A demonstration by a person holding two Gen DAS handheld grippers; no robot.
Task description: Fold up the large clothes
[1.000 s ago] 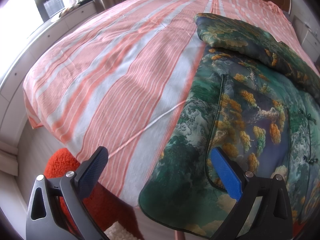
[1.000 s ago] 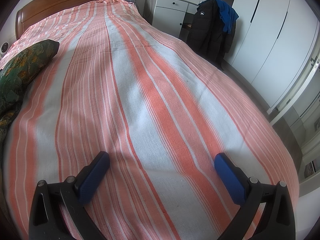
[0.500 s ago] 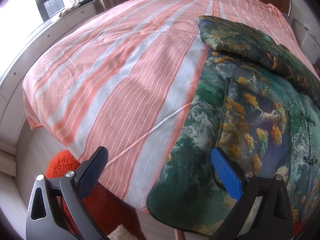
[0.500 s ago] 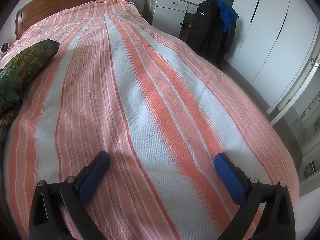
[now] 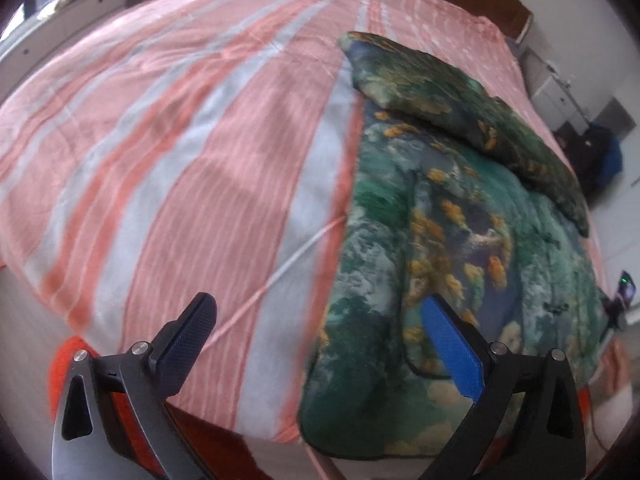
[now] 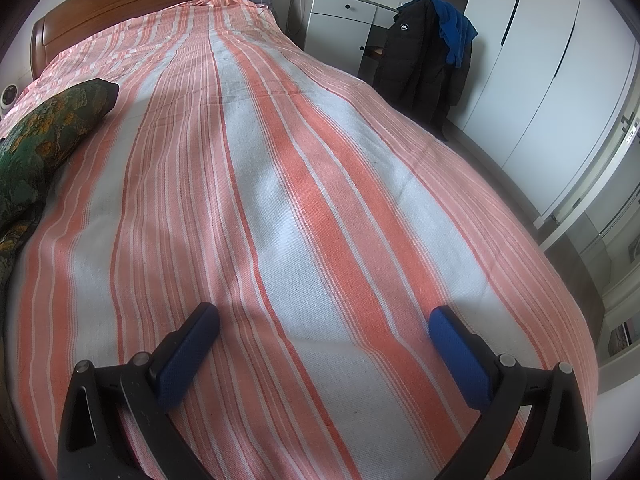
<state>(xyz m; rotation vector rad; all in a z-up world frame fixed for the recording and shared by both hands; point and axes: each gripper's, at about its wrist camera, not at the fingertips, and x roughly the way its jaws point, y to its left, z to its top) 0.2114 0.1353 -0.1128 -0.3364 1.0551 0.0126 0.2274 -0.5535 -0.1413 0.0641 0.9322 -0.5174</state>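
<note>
My left gripper (image 5: 320, 332) hangs wide open, holding nothing, above the near edge of the striped bedspread (image 5: 192, 152). The green printed garment (image 5: 460, 248) lies spread at its right. My right gripper (image 6: 324, 340) gapes empty over bare stripes.

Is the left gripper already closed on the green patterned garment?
No: the left gripper is wide open above the foot of the bed, with only its right finger over the green patterned garment, gripping nothing.
</note>
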